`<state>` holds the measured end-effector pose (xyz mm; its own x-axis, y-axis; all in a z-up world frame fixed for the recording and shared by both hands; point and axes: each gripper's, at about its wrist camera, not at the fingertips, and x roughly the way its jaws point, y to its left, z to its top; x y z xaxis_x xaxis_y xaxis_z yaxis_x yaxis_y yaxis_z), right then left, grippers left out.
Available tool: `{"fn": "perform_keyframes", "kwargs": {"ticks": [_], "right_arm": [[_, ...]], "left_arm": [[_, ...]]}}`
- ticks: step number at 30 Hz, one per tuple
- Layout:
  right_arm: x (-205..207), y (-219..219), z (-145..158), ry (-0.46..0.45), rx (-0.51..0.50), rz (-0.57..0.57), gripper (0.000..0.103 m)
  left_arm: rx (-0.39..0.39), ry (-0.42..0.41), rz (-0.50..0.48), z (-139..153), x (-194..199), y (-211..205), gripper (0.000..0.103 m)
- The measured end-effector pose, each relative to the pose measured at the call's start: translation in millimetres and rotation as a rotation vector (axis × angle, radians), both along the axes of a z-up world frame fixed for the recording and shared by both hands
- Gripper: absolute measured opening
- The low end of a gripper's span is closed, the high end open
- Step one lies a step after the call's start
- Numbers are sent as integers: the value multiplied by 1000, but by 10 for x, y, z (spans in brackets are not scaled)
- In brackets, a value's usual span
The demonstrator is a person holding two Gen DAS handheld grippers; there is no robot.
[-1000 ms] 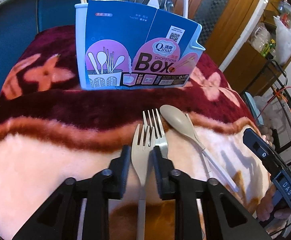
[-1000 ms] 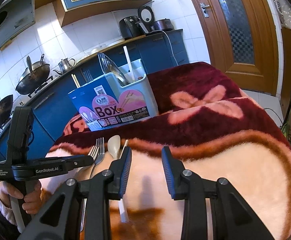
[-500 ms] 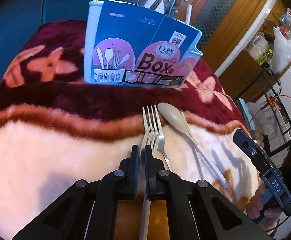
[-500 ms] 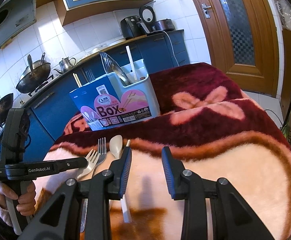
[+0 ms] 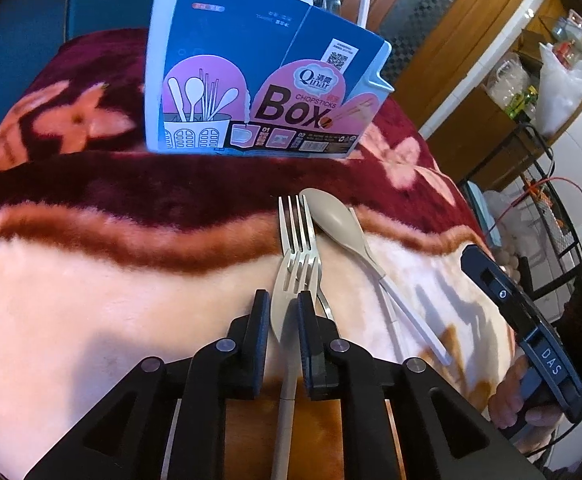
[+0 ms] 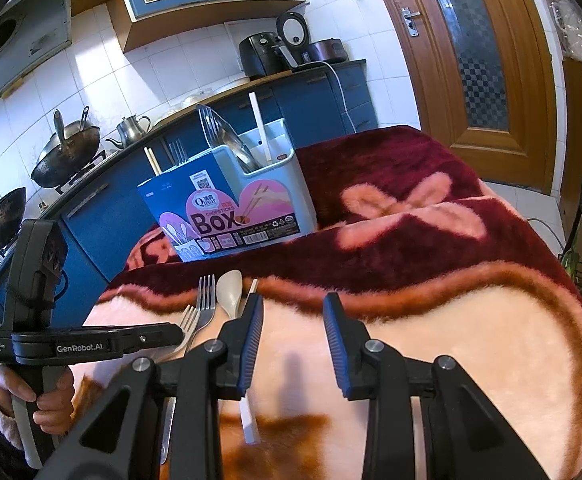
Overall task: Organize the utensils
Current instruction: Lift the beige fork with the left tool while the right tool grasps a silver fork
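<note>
Beige fork (image 5: 287,304) lifted, left gripper (image 5: 284,312) clamping it, right gripper (image 6: 293,332) wide open, floral blanket (image 6: 471,320), kitchen.

Left gripper (image 5: 284,312) is down low and level, its two black fingers (image 5: 259,312) drawn in close, pinching the beige fork (image 5: 287,308) at the neck, tines poking out ahead. From the right wrist view that same gripper reaches in sideways, the person's left hand (image 6: 47,396) wrapped round its upright grip, pink cuff at the wrist. Right gripper (image 6: 293,340) hangs with its blue-padded fingers (image 6: 333,340) spread wide, nothing between them. The right hand (image 5: 519,404) shows curled under its handle.
</note>
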<state>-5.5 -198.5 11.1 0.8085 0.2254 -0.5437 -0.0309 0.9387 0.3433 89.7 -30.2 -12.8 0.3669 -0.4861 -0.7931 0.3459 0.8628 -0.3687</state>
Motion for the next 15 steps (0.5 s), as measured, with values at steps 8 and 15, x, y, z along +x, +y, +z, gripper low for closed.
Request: {"fn": "perform_keyframes", "kwargs": {"ticks": [8, 15], "right_arm": [[-4, 38, 24, -3, -15, 8, 34], [8, 185, 84, 5, -34, 41, 34]], "left_arm": [[-70, -9, 49, 33, -46, 151, 3], [-69, -131, 163, 209, -167, 441, 2]]}}
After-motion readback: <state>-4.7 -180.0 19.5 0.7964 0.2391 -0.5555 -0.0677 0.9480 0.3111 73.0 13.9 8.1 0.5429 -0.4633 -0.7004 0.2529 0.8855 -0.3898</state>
